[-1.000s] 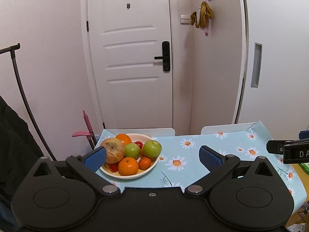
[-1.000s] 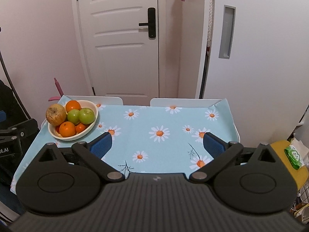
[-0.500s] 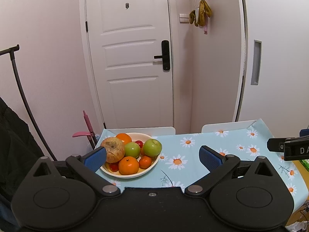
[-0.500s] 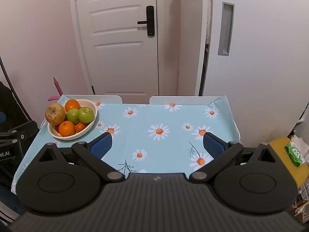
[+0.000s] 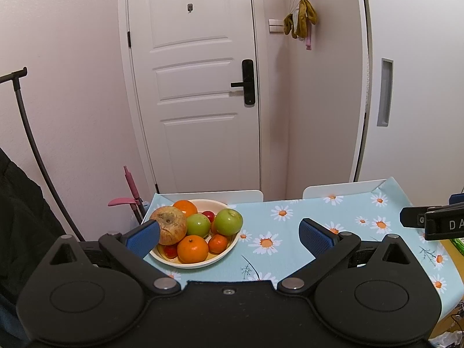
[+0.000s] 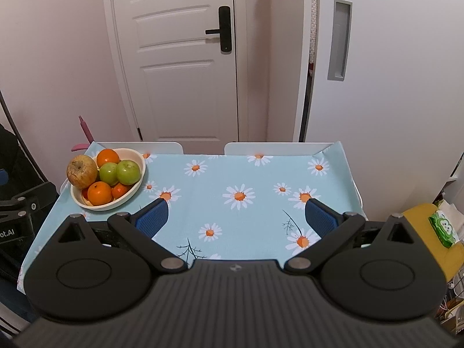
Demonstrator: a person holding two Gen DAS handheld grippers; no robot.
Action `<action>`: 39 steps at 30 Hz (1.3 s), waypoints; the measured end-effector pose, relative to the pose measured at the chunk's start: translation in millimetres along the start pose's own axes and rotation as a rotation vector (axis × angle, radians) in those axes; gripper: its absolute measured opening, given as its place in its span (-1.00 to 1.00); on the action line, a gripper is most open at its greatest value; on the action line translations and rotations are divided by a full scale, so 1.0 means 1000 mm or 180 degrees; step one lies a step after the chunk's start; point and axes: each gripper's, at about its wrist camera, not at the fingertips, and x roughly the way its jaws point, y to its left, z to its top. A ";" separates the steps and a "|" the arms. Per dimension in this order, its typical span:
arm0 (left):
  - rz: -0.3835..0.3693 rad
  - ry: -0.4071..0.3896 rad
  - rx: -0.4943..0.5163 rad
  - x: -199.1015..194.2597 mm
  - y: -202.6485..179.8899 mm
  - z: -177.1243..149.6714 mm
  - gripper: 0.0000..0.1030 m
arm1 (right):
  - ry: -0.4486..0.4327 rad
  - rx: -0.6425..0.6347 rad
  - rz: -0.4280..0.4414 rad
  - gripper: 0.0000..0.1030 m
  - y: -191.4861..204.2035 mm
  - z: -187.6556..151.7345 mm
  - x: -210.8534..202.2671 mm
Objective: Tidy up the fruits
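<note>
the cream oval ceramic bowl [image 6: 136, 187] sits at the far left corner of the daisy-print blue tabletop [image 6: 232, 179], heaped with fruit. the big brownish bruised apple [image 6: 82, 171] perches on the bowl's left rim, so a nudge could likely roll it off the edge. the left tongs [image 5: 229, 233] hang spread and empty just before the bowl; the right tongs [image 6: 236, 217], right of the bowl, are spread too.
</note>
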 end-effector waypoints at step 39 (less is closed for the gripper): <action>-0.0012 -0.0050 0.0042 0.007 0.004 0.002 1.00 | 0.0055 -0.0001 -0.0024 1.00 0.004 0.003 0.007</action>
